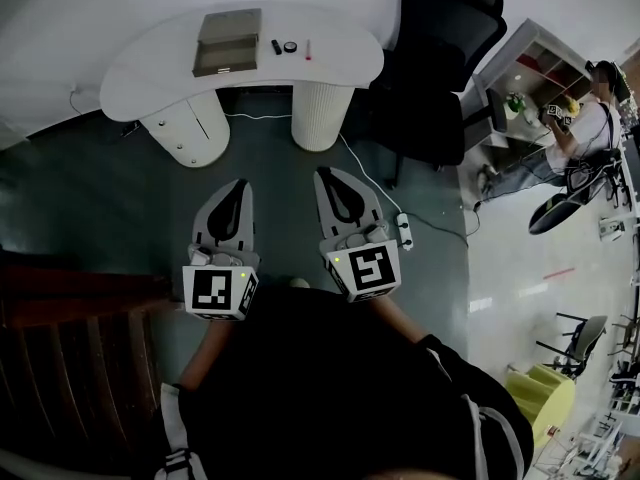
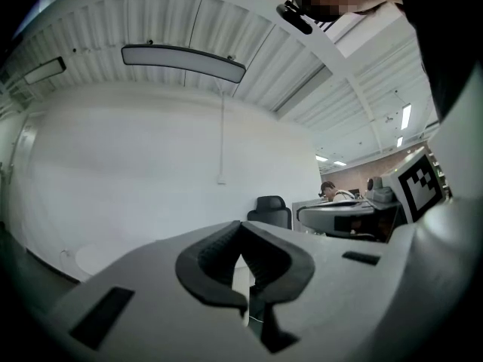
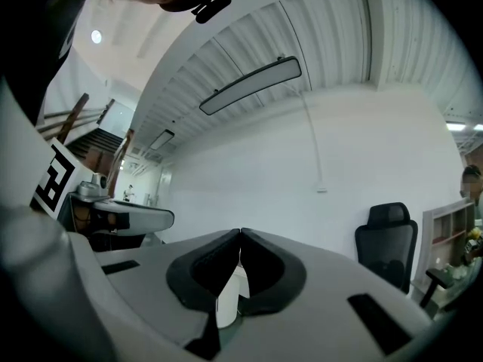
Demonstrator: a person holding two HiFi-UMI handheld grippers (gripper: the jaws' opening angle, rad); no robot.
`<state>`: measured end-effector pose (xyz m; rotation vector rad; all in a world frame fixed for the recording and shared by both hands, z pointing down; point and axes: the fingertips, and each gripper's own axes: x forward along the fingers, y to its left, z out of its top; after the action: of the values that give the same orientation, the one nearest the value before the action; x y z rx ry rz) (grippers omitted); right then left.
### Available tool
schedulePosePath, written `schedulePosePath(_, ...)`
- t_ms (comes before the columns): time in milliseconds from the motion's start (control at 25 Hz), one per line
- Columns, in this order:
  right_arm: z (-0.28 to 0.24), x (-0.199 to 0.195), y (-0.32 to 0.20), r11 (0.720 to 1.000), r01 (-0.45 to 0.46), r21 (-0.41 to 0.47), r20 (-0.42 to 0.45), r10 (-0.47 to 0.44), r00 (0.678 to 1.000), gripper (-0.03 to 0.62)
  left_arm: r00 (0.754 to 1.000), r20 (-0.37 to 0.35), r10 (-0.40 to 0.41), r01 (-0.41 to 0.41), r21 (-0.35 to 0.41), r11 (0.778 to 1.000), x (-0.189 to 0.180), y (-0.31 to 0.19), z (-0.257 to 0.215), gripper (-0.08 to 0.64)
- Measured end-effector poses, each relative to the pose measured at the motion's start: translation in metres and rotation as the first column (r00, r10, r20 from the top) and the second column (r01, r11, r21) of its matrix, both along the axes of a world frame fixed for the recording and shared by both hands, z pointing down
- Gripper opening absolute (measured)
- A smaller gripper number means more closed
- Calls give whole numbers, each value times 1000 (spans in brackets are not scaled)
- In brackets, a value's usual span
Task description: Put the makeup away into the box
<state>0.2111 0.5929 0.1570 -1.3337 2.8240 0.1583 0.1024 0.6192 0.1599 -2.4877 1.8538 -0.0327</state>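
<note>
A grey-lidded box [image 1: 228, 40] rests on the white curved table [image 1: 150, 68] at the far end of the head view. To the right of the box lie a small black item [image 1: 276, 46], a round compact [image 1: 290, 46] and a thin red stick [image 1: 308, 50]. My left gripper [image 1: 240, 184] and right gripper [image 1: 328, 176] are held level side by side above the floor, well short of the table. Both are shut with nothing between their jaws. In its own view the left gripper [image 2: 241, 226] faces a white wall, as does the right gripper [image 3: 240, 234] in its own.
A black office chair [image 1: 440, 58] stands right of the table. A white power strip [image 1: 405, 230] and its cable lie on the floor near my right gripper. Wooden stairs [image 1: 60, 338] fill the lower left. A person [image 1: 575, 128] sits at a desk far right.
</note>
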Motion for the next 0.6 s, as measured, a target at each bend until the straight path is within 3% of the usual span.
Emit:
schedulePosePath(240,4,-9,-17,1000,17,19,7,-17,1000,26,1000,-14,-11,10,-14,1000,-9,-17,8,3)
schedulePosePath(600,36,-45,-87,998,27,-62,-37,-29,999,41,999,-33,2,-3,-25,1000,-40,-87,26,3)
